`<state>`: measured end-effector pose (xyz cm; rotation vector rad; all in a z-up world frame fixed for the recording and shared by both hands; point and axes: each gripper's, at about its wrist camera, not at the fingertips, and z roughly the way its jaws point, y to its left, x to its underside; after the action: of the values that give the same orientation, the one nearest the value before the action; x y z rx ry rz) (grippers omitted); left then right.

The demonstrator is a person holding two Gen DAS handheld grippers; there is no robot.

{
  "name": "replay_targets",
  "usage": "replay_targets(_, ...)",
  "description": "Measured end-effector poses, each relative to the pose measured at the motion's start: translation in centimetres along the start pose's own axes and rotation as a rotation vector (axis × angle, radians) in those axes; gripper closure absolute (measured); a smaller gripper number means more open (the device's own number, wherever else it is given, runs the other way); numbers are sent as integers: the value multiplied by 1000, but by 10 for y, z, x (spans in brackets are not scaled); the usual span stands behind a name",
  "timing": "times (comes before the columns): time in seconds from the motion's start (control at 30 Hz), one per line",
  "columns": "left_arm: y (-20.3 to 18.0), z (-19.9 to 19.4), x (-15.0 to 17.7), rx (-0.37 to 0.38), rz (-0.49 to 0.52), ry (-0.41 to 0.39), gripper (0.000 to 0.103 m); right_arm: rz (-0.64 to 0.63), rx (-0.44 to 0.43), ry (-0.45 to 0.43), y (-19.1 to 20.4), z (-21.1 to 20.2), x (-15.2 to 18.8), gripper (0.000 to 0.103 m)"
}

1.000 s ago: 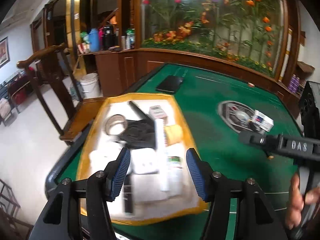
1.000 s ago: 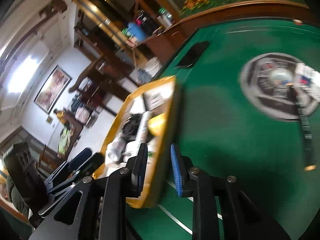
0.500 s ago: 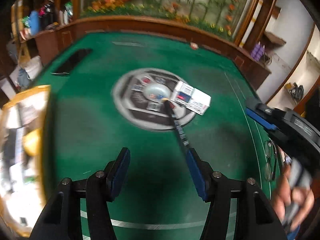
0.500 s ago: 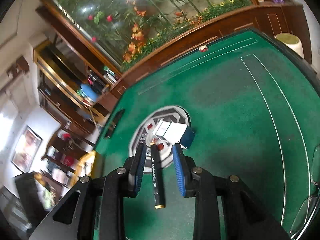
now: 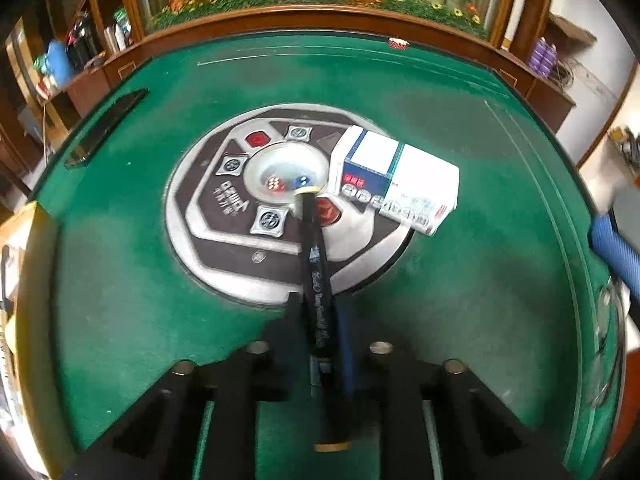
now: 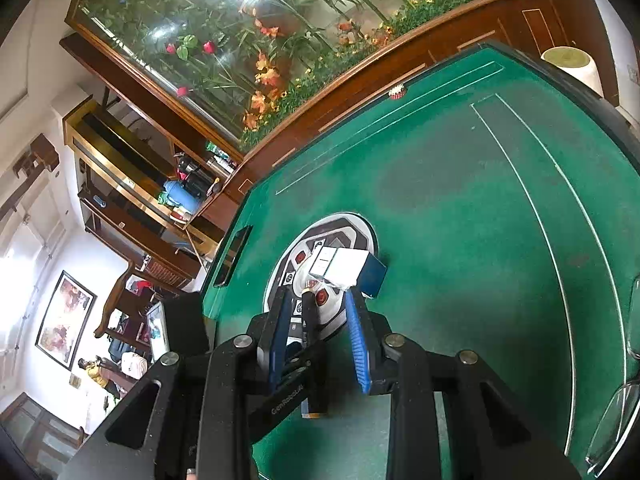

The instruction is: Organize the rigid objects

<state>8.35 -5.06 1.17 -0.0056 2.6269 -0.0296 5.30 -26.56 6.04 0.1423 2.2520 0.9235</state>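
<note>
The left hand-held gripper point(image 5: 316, 320) pinches a long black gold-tipped pen point(image 5: 316, 280) on the green felt worktop point(image 5: 460, 300). The right hand-held gripper point(image 6: 320, 320) stands slightly spread, gripping nothing. A white-and-blue cardboard box point(image 5: 400, 180) lies at two o'clock of the pen.

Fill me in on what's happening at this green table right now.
A person is tidying loose items with a handheld gripper in each hand. The left gripper has shut on a black pen that lies with its far tip at the dice dome of the round centre console. The right gripper hovers just above the same pen with its jaws apart, not pressing it. A white and blue box rests on the console's edge, untouched. A yellow tray of other items sits at the left.
</note>
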Motion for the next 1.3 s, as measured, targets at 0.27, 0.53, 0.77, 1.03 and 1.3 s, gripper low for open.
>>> replay_targets(0.27, 60, -39, 66, -17, 4, -56, 88, -135, 103, -5, 10, 16, -2, 68)
replay_targets(0.53, 74, -40, 79, -32, -1, -119, 88, -306, 107, 52, 36, 70, -36, 47)
replay_targets(0.77, 75, -38, 80, -34, 2, -150, 88, -395, 167, 243, 33, 128, -32, 45)
replay_targets(1.03, 78, -38, 80, -16, -13, -150, 88, -535, 285, 283, 49, 123, 8, 67)
replay_targets(1.3, 75, -38, 80, -32, 2, -155, 88, -409, 205, 241, 63, 71, 47, 68)
